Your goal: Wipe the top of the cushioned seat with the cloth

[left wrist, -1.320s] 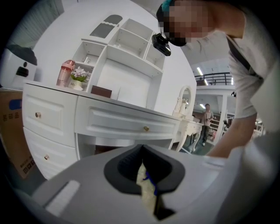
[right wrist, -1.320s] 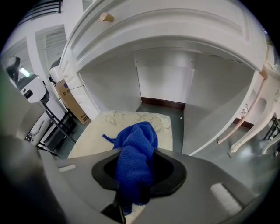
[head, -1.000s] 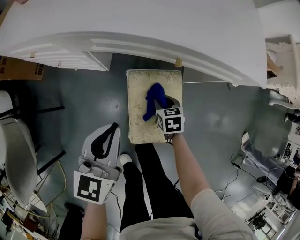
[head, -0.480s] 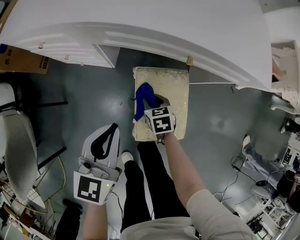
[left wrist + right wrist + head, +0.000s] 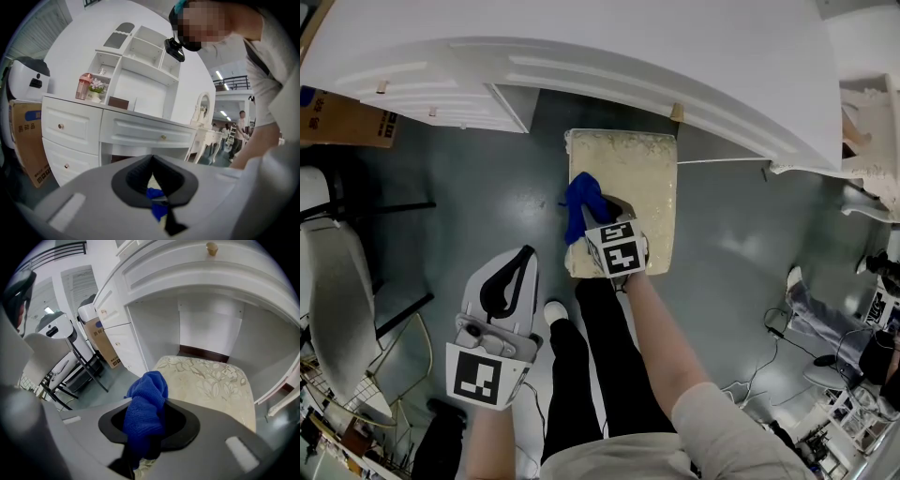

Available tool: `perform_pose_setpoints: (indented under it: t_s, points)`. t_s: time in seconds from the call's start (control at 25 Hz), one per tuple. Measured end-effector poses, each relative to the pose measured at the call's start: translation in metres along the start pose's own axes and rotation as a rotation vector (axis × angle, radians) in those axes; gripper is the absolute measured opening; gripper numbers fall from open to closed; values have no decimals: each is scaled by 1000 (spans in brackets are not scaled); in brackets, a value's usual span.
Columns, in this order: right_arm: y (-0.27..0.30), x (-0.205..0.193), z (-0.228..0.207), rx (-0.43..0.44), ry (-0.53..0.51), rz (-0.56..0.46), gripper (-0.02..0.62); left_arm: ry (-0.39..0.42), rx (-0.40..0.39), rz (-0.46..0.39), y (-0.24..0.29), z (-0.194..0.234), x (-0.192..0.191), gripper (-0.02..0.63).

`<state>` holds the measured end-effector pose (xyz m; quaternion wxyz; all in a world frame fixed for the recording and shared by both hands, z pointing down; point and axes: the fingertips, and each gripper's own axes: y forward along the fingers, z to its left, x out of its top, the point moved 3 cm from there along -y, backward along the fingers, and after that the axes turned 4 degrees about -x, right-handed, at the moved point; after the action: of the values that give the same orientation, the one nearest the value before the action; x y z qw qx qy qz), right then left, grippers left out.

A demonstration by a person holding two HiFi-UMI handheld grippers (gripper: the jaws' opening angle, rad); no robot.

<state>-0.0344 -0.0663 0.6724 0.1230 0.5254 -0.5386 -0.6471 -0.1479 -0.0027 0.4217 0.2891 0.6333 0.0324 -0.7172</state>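
I have the right gripper closed firmly on the blue cloth; in the right gripper view the cloth is pinched between the two fingers, bunched up ahead of the tips and trailing down below them. The cushioned seat lies directly under those fingertips, with the cloth pressed near its left edge at the near end and a fold seeming to hang just past that edge. Most of the floral top stretches ahead of the fingers and off to their right, up to the white dresser it is tucked beneath. The left gripper hangs well back from the seat over the floor, its fingers brought together with nothing between them. My read is that wiping is under way but not finished: the cloth is in contact at one corner, and I see no mark telling which parts are already done. I would treat the far half and the right side as the remaining ground.
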Motion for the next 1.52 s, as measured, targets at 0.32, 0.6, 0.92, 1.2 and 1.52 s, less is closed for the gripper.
perform_pose_setpoints:
  t_s: [0.32,0.6,0.92,1.2,1.52]
  points:
    - [-12,-21,5,-1,28,-3,118,3,-18,2,0,-7,0,-12]
    - [-24,-34,-22,-35,51,-10,118,15,-44,4,8,-19,3,-12]
    - [-43,-56,-71,-106,115,-9,117,25,-72,6,22,-32,6,-12]
    - [-59,-73,-108,-165,172,-11,118,31,-103,11,33,-46,5,-12]
    - [-73,-90,-139,-221,258,-15,120,38,-130,15,42,-55,6,-12]
